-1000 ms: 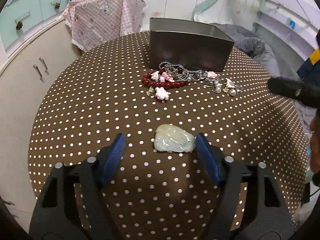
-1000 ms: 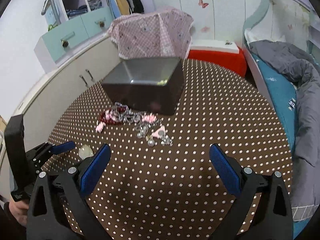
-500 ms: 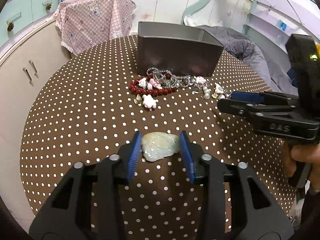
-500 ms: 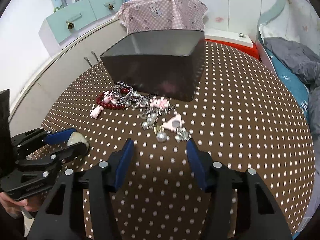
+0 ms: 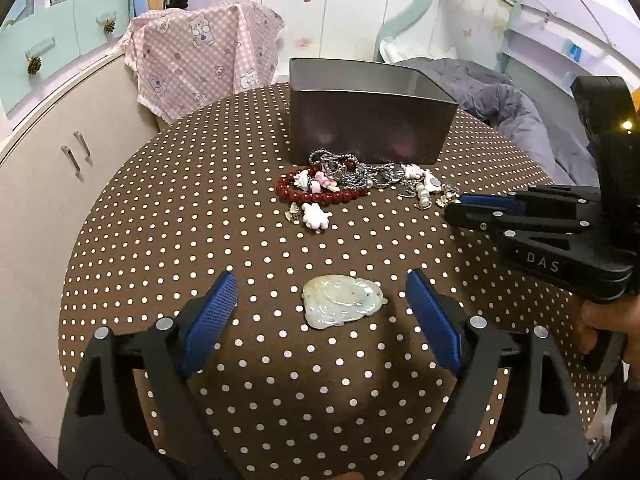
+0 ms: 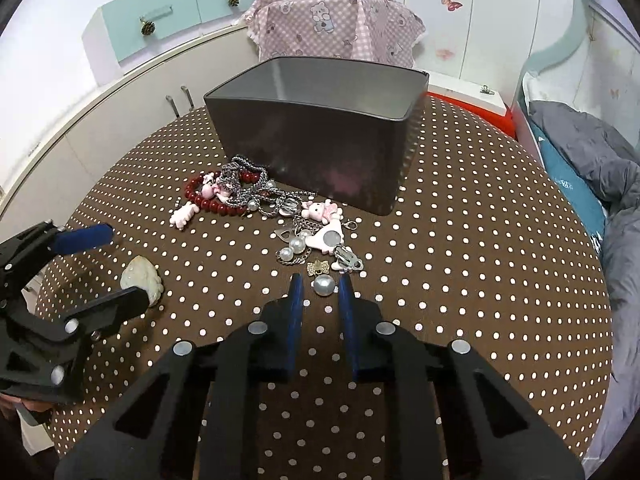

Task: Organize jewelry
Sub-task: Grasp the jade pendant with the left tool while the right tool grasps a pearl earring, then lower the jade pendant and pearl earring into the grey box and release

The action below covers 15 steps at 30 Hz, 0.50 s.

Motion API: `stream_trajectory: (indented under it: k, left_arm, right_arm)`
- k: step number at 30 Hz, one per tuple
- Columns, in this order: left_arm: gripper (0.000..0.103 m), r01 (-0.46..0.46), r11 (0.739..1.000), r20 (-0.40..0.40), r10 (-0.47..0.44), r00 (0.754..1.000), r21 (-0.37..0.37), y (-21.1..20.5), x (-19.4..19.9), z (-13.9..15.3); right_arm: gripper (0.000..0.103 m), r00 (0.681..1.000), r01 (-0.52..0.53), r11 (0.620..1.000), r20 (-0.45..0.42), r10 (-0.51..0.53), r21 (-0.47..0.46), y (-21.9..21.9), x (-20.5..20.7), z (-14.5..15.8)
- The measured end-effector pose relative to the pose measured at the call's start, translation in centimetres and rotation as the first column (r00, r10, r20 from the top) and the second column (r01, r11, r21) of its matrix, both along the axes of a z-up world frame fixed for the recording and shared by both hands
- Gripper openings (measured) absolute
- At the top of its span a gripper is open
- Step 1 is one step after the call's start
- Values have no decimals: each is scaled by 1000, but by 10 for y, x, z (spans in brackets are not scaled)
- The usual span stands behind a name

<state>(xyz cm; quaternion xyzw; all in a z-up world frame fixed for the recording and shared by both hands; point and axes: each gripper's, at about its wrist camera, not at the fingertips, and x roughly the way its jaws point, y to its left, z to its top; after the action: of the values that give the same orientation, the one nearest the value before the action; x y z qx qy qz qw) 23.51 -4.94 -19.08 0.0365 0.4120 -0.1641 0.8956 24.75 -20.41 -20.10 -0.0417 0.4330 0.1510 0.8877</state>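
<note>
A pale green jade pendant lies on the dotted brown table between the wide-open fingers of my left gripper, untouched; it also shows in the right wrist view. A pile of jewelry with a red bead bracelet, silver chain and pink charms lies in front of the dark metal box. My right gripper has its fingers close on either side of a white pearl; contact is unclear.
The round table has a brown polka-dot cloth. A pink checked cloth hangs behind it over a cabinet. A bed with grey bedding is at the right.
My left gripper closed around the jade pendant, then opened wide again, leaving it on the table. My right gripper moved forward to the pile and narrowed around the pearl.
</note>
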Motion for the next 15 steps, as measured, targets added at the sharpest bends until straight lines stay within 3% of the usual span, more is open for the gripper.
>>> stream_trajectory:
  k: [2, 3, 6, 15]
  left_arm:
    - [83, 1, 1000, -22, -1, 1000, 7, -1, 2, -5]
    - [68, 4, 1000, -42, -3, 999, 8, -2, 4, -9]
    - [43, 6, 1000, -32, -5, 999, 27, -4, 6, -8]
    - [43, 28, 1000, -33, -28, 999, -13, 4, -2, -6]
  right_arm:
    - [17, 1000, -2, 1000, 3, 2, -7, 3, 1, 0]
    - [17, 1000, -3, 1000, 5, 3, -12, 5, 2, 1]
    - [9, 1000, -8, 1000, 11, 8, -22, 10, 3, 2]
    - [9, 1000, -24, 1000, 10, 24, 16, 2, -9, 6]
